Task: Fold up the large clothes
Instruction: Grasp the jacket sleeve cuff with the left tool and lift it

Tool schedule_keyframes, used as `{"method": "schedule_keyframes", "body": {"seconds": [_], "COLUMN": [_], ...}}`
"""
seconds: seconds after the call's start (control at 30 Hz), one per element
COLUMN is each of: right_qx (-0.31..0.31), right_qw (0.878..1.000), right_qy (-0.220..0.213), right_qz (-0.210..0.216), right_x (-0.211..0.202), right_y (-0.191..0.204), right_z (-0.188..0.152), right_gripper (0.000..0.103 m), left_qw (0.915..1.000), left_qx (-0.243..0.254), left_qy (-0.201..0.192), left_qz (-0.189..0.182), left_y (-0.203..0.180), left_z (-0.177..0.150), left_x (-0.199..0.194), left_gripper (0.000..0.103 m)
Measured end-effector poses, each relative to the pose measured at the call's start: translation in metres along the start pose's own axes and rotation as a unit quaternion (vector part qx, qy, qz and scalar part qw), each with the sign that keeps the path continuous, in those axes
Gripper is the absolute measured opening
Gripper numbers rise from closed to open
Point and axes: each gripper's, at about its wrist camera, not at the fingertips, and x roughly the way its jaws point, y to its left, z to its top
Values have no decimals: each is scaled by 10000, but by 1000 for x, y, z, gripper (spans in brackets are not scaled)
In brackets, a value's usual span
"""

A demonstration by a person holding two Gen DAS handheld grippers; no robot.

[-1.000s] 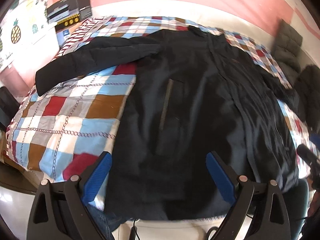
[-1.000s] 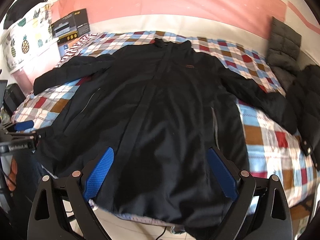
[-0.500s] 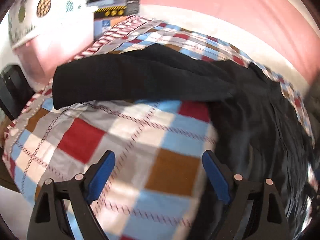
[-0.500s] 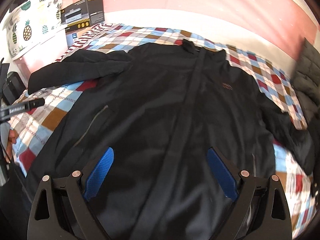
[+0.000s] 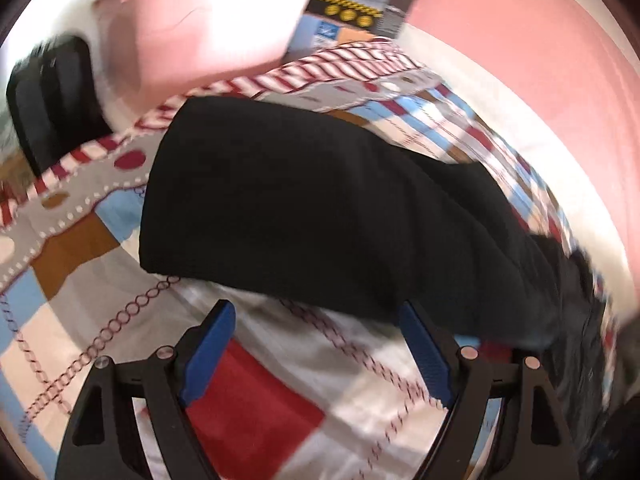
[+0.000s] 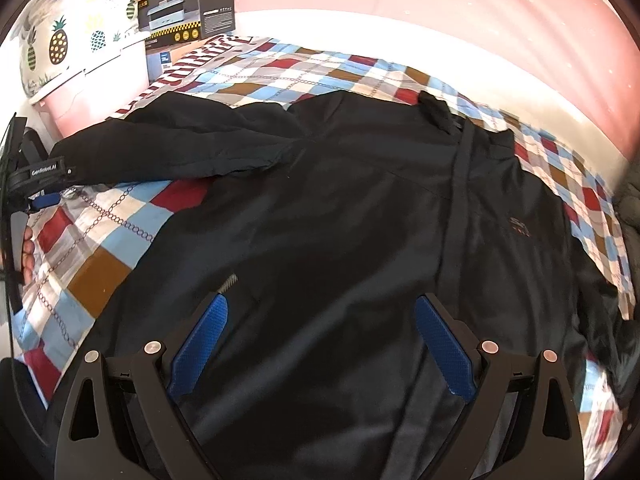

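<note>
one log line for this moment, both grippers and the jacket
left gripper: open, closing, at sleeve cuff | right gripper: open over jacket | jacket: flat, unfolded

**Jacket spread on the bed, boxes at the far corner**

The jacket [image 6: 360, 240] lies flat on the quilt [image 6: 100, 264], collar [image 6: 436, 114] toward 12 o'clock. Its sleeve [image 5: 320, 216] stretches out toward 9 o'clock. Behind the sleeve, at 11 o'clock, a cardboard box [image 6: 188, 8] rests on another box [image 6: 160, 60], with a pillow [image 6: 60, 40] to their left.

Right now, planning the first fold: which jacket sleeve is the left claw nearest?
The sleeve stretched toward the pineapple pillow; its cuff lies just ahead of the open left claw.
</note>
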Motion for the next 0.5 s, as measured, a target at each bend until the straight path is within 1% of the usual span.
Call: {"method": "schedule_keyframes", "body": {"seconds": [0.13, 0.17, 0.23, 0.27, 0.3, 0.33, 0.4, 0.47, 0.5], "right_qx": [-23, -35, -61, -67, -67, -66, -32, 24, 45], "right_qw": [10000, 10000, 10000, 9999, 9999, 9999, 9999, 10000, 10000], "right_qy": [24, 30, 41, 48, 57, 63, 70, 70, 71], "right_qz": [41, 47, 51, 63, 70, 70, 65, 54, 46], "right_x": [10, 12, 15, 16, 17, 17, 16, 14, 13], "right_y": [4, 4, 5, 4, 4, 3, -1, -6, -9], "right_z": [6, 7, 8, 9, 9, 8, 7, 6, 5], "right_gripper": [95, 95, 95, 95, 95, 95, 95, 95, 95], "left_qw": [9979, 9974, 9975, 9977, 9977, 9976, 9977, 9986, 9989], "left_qx": [-614, -698, -699, -676, -673, -690, -669, -464, -322], "left_qy": [121, 66, -29, -65, -90, -83, -96, -220, -309], "left_qz": [-164, -177, -115, -57, 15, 19, 52, 139, 171], "left_y": [17, 19, 17, 15, 14, 13, 8, -1, -7], "left_z": [7, 9, 14, 17, 20, 24, 30, 35, 38], "left_x": [17, 20, 23, 24, 26, 28, 27, 17, 10], "left_gripper": [85, 85, 83, 77, 65, 58, 34, 25, 22]}}
